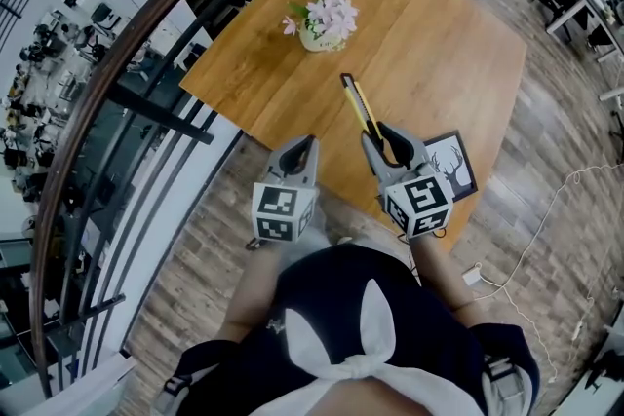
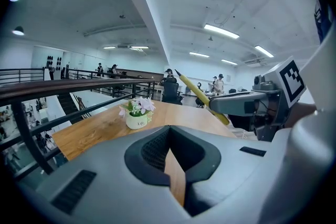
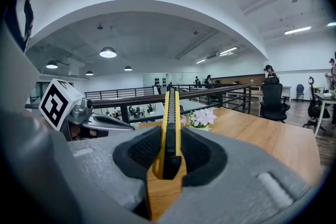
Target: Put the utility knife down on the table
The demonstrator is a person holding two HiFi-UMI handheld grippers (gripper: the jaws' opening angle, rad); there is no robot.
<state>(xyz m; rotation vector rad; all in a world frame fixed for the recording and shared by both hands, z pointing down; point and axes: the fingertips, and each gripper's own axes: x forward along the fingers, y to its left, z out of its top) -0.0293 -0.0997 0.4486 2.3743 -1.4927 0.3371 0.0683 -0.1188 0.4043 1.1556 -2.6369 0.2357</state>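
A yellow-and-black utility knife [image 1: 357,100] juts forward over the near part of the wooden table [image 1: 439,54], off its surface. My right gripper [image 1: 382,137] is shut on its handle end. In the right gripper view the knife [image 3: 170,113] stands on edge between the black pads of that gripper [image 3: 169,150] and points away toward the railing. My left gripper [image 1: 302,149] hovers just left of it at the table's near edge, jaws closed together on nothing [image 2: 169,140]. From the left gripper view the knife [image 2: 199,96] slants up out of the right gripper.
A small white pot of pink flowers [image 1: 325,22] stands mid-table, beyond the knife tip. A framed deer picture [image 1: 452,163] lies at the table's near right edge. A dark railing [image 1: 175,63] runs along the table's left side. A white cable and plug [image 1: 478,276] trail on the floor.
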